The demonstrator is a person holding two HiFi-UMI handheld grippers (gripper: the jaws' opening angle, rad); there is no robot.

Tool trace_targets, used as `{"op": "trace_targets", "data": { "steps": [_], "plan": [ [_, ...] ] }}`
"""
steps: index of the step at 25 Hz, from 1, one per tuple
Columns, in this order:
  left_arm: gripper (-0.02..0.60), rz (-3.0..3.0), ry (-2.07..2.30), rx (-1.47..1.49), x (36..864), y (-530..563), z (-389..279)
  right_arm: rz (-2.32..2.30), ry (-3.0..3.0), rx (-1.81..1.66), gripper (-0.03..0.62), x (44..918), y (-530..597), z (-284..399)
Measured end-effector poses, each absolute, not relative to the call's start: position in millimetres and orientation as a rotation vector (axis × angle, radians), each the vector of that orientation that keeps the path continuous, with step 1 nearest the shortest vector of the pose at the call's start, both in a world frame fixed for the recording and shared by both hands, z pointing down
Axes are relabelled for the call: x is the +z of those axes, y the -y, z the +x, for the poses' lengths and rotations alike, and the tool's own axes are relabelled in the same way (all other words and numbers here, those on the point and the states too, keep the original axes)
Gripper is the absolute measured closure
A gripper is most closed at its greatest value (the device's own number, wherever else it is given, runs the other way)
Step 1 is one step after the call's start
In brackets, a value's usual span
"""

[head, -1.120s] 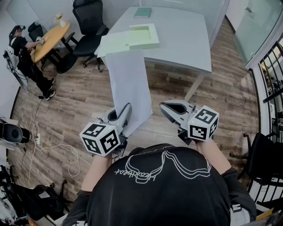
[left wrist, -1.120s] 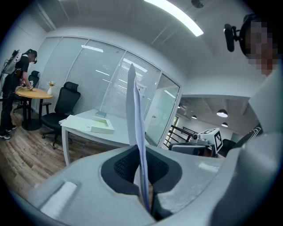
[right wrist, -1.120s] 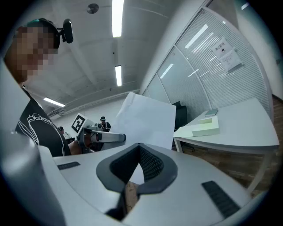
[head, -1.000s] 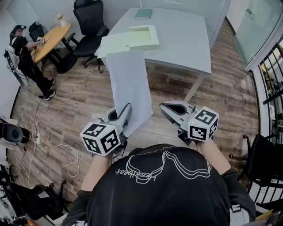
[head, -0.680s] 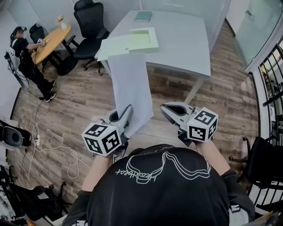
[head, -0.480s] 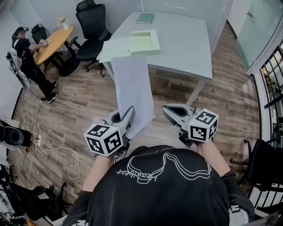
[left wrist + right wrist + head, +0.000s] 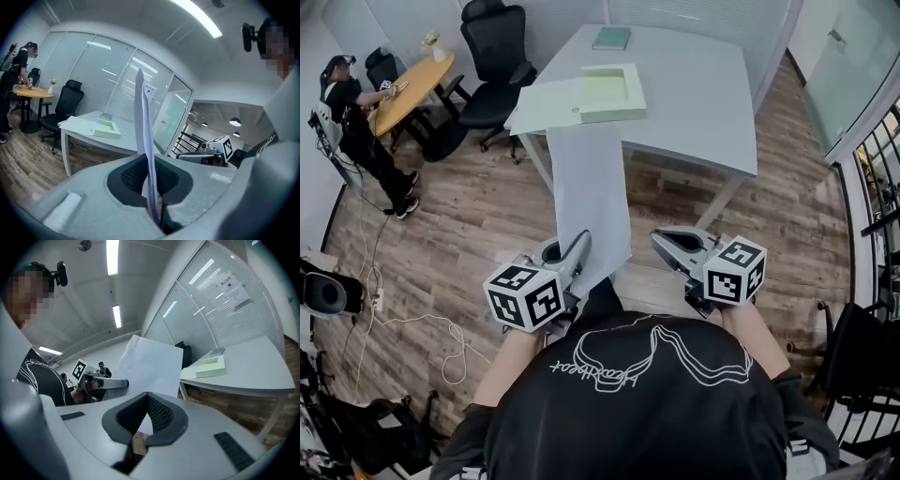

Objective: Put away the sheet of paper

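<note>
white paper sheet (image 7: 592, 197) in left tool (image 7: 580, 240), right tool (image 7: 660, 237) closed

Sheet of paper (image 7: 592, 202): clamped at one end, raised clear of the floor.

The sheet is plain white, rectangular and unfolded, with no visible print. Its near end is pinched between the closed jaws of the left hand-held gripper (image 7: 579, 246). From there it extends away from the person, stiff and nearly flat. In the left gripper view the sheet (image 7: 143, 122) is edge-on and upright, rising from the jaws as a thin line. In the right gripper view its broad face (image 7: 147, 364) is visible, slightly tilted. In the head view its far edge overlaps the near edge of the bench (image 7: 703, 103).
</note>
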State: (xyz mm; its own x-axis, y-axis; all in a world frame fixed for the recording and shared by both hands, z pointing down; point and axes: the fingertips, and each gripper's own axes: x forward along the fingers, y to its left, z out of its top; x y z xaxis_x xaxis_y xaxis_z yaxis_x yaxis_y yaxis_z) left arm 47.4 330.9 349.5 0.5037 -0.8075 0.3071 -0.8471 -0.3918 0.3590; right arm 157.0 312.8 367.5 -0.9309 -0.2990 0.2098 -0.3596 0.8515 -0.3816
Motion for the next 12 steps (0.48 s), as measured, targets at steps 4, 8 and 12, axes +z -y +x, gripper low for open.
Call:
{"op": "trace_targets", "data": {
  "steps": [4, 8, 12],
  "plan": [
    [0.571, 2.295, 1.34, 0.092, 356, -307, 38, 0.554, 2.872, 0.633, 0.585, 376, -291, 151],
    [0.571, 2.288, 1.318, 0.087, 364, -273, 21, 0.574, 2.845, 0.663, 0.585, 383, -255, 136],
    [0.571, 2.271, 1.308, 0.095, 368, -229, -8, 0.577, 2.832, 0.657, 0.585, 383, -211, 110]
  ]
}}
